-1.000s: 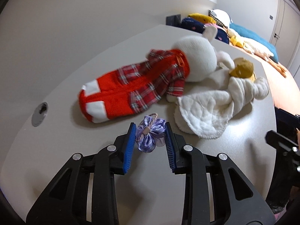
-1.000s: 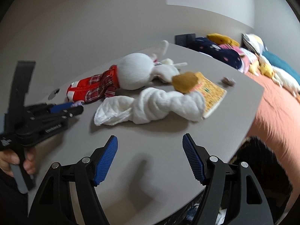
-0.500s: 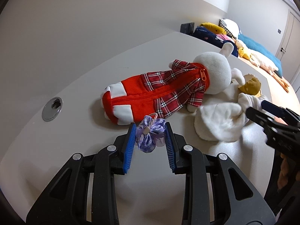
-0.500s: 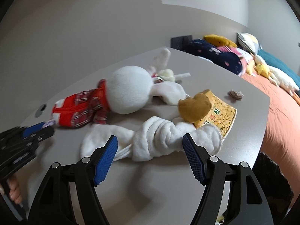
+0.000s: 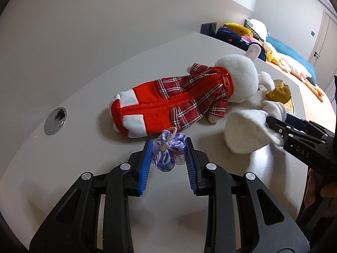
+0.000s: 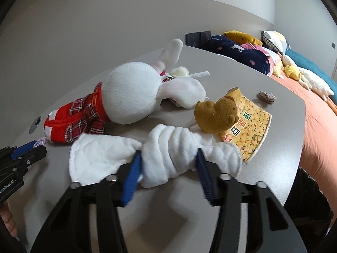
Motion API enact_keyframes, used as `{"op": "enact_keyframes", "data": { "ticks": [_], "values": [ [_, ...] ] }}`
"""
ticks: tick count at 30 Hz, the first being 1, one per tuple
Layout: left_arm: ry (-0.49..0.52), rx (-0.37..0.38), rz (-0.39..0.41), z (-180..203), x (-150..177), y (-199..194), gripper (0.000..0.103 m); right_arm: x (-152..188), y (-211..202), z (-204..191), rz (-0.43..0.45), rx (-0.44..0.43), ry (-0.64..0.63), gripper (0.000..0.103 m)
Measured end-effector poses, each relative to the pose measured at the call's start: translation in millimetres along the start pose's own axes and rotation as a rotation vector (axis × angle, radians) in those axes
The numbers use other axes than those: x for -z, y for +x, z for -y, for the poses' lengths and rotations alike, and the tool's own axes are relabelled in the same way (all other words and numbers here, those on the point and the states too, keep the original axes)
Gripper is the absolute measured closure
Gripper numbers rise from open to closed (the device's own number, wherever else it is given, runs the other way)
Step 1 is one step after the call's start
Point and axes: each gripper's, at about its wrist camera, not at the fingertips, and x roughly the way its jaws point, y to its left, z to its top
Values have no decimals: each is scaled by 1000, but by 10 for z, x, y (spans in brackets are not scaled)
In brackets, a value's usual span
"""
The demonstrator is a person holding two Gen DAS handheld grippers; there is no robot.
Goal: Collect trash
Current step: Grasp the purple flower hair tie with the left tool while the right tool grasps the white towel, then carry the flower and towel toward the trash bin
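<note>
My left gripper (image 5: 169, 145) is shut on a small purple fabric bow (image 5: 166, 158) with a striped loop, held just above the grey table (image 5: 84, 97). A white knotted cloth (image 6: 168, 141) lies at the table's near side. My right gripper (image 6: 168, 155) straddles its knot, jaws closing, both blue pads pressing into the cloth. In the left wrist view the right gripper (image 5: 294, 130) reaches into the cloth (image 5: 244, 130) from the right. A flattened yellow snack cup (image 6: 250, 130) lies behind the cloth, and a small crumpled wrapper (image 6: 266, 97) sits farther back.
A white rabbit plush (image 5: 181, 103) in red plaid lies across the table's middle. A brown plush piece (image 6: 214, 113) rests on the yellow cup. There is a metal cable grommet (image 5: 55, 120) at the left. The table edge (image 6: 299, 147) drops off right beside an orange bed (image 6: 318, 126) with pillows.
My right gripper has moved forward over the white cloth and its jaws have narrowed onto the knot. The left gripper has kept the purple bow and hardly moved.
</note>
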Motion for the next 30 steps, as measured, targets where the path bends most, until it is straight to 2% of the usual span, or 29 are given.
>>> {"op": "enact_keyframes", "data": {
  "ticks": [2, 7, 23, 30],
  "values": [
    [2, 3, 3, 10, 0, -17, 73, 4, -31, 4, 0, -5, 4, 68],
    [13, 20, 29, 71, -7, -132, 73, 60, -150, 36, 5, -26, 36, 75],
    [93, 61, 113, 440, -21, -505, 73, 281, -976, 302, 143, 0, 108, 76],
    [139, 79, 130, 739, 17, -626, 73, 376, -1242, 488, 180, 17, 131, 75]
  ]
}}
